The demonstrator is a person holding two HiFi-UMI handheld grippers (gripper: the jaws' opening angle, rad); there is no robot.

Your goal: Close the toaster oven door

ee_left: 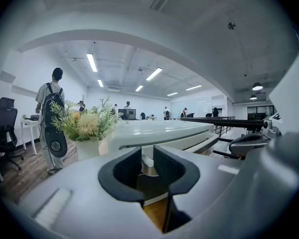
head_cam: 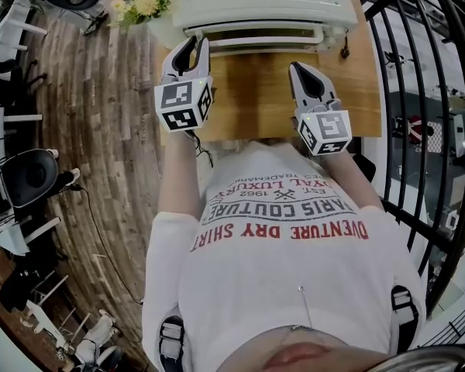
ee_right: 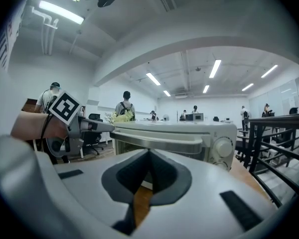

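Observation:
A white toaster oven [head_cam: 263, 2] stands at the far side of a wooden table [head_cam: 256, 99]. Its door looks upright against the front, with the handle bar [ee_right: 159, 139] along the top edge and a knob [ee_right: 223, 147] to the right. My left gripper [head_cam: 192, 46] sits at the oven's left front corner. In the left gripper view its jaws [ee_left: 147, 156] stand partly apart, and the end of the handle [ee_left: 148, 164] shows beyond the gap, not pressed by the pads. My right gripper [head_cam: 298, 70] hovers over the table before the oven's right half, and its jaws [ee_right: 148, 156] are shut on nothing.
A vase of flowers [head_cam: 143, 2] stands just left of the oven, close to the left gripper. A black railing [head_cam: 426, 91] runs along the right of the table. Office chairs [head_cam: 31, 177] and people [ee_left: 50, 113] are further off on the left.

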